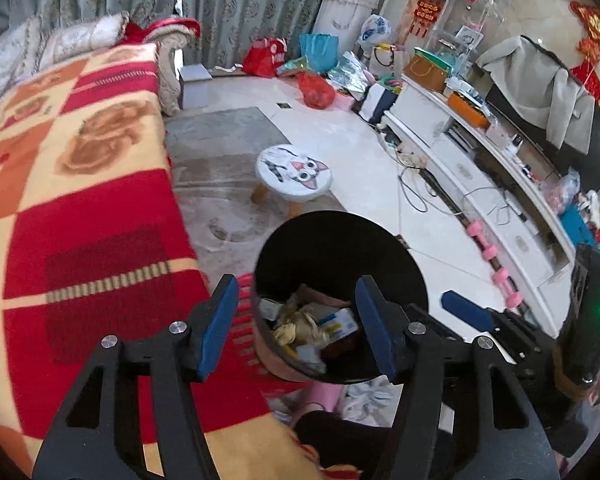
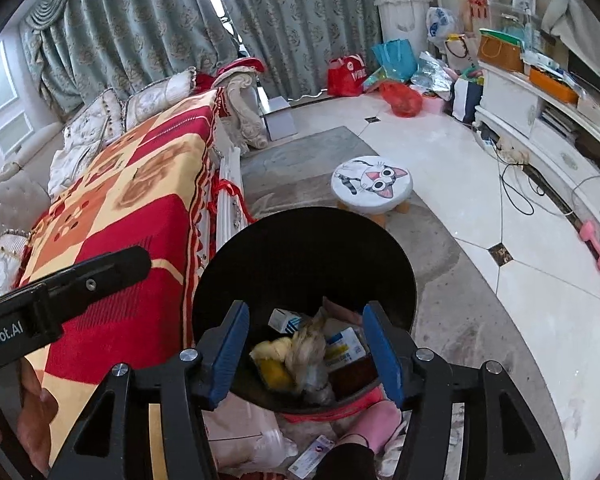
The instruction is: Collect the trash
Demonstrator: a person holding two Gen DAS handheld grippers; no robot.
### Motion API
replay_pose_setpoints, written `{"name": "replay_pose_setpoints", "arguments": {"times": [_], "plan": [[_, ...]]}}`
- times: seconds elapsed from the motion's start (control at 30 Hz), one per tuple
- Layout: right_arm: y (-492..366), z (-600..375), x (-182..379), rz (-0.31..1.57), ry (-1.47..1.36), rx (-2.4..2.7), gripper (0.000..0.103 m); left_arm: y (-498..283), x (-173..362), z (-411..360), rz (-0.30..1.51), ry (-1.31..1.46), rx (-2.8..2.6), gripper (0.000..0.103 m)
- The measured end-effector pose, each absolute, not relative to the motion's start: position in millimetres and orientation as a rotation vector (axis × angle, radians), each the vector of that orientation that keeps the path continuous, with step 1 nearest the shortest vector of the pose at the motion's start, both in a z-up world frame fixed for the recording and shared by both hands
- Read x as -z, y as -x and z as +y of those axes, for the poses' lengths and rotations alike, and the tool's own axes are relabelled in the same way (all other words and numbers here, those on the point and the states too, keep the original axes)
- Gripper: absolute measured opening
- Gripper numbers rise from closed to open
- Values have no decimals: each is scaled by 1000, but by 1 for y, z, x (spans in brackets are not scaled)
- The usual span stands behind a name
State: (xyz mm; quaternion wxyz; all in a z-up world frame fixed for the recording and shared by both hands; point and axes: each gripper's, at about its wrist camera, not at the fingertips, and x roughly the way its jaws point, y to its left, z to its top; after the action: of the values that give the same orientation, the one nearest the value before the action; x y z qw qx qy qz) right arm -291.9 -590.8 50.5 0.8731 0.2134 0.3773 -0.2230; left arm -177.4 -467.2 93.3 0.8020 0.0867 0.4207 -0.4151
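Note:
A black round trash bin (image 1: 340,248) stands on the floor beside the blanket-covered table; it also shows in the right wrist view (image 2: 304,248). Inside lies trash (image 1: 312,326): small boxes, crumpled paper and yellow scraps, also seen from the right wrist (image 2: 308,352). My left gripper (image 1: 296,320) is open and empty, held above the bin's mouth. My right gripper (image 2: 306,350) is open and empty, also above the bin. The right gripper's finger (image 1: 466,312) shows at the right of the left wrist view. The left gripper's arm (image 2: 60,292) shows at the left of the right wrist view.
A red and yellow blanket (image 1: 80,208) covers the table on the left. A cat-face stool (image 1: 294,172) stands beyond the bin. A white TV cabinet (image 1: 480,184) with cables and pink dumbbells (image 1: 496,264) runs along the right. Bags (image 1: 316,88) lie by the curtains. A packet (image 2: 312,458) lies on the floor.

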Motion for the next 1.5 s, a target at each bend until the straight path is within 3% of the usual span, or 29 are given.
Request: {"name": "replay_pose_setpoints", "arguments": {"times": [0.23,0.37,0.47,1.5], "plan": [[302,-570,-72,733,-382,501,59,198,-113,-440,740,-257,818,60],[310,-557,-93,675,-332,528,70,200,-125,-422,709,-223,819,60],[312,-551,-104,643,-320,536,72,202,-133,-411,681,-208,798,60],[319,-524,-131,585,-285,520,76,210,-158,-376,606,-160,749,60]]}}
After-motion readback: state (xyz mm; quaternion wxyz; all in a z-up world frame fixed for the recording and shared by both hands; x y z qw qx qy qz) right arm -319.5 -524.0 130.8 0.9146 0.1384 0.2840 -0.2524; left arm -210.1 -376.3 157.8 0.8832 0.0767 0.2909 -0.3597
